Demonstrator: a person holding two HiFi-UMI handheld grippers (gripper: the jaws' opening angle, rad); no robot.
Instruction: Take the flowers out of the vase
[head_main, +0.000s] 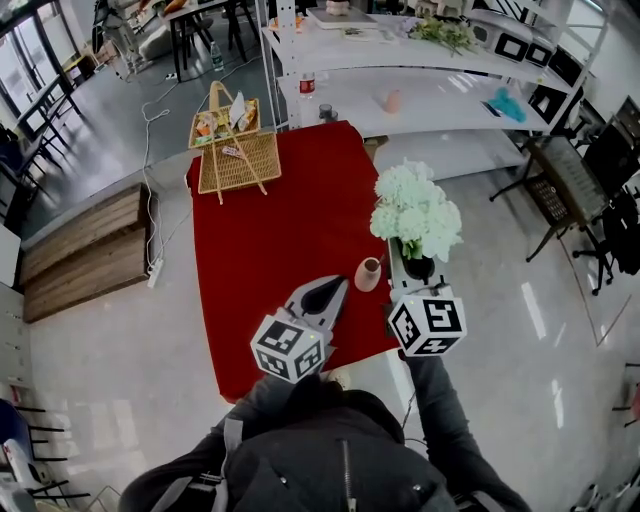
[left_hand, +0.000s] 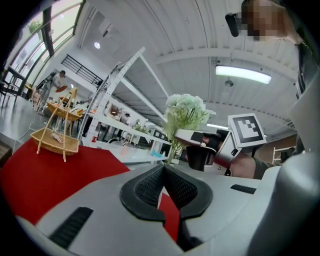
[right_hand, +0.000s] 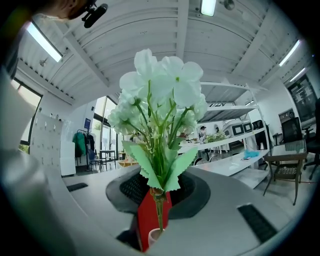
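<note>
A bunch of white flowers with green stems and leaves stands upright in my right gripper, which is shut on the stems. In the right gripper view the flowers rise between the black pads, and one thin stem runs down to the mouth of the small pale pink vase. The vase stands on the red table near its front right corner, just left of the right gripper. My left gripper hovers to the left of the vase, its pads together with nothing between them.
A wicker basket stand sits at the table's far left corner. White shelving with a bottle stands behind the table. A wooden bench lies at the left and a chair at the right.
</note>
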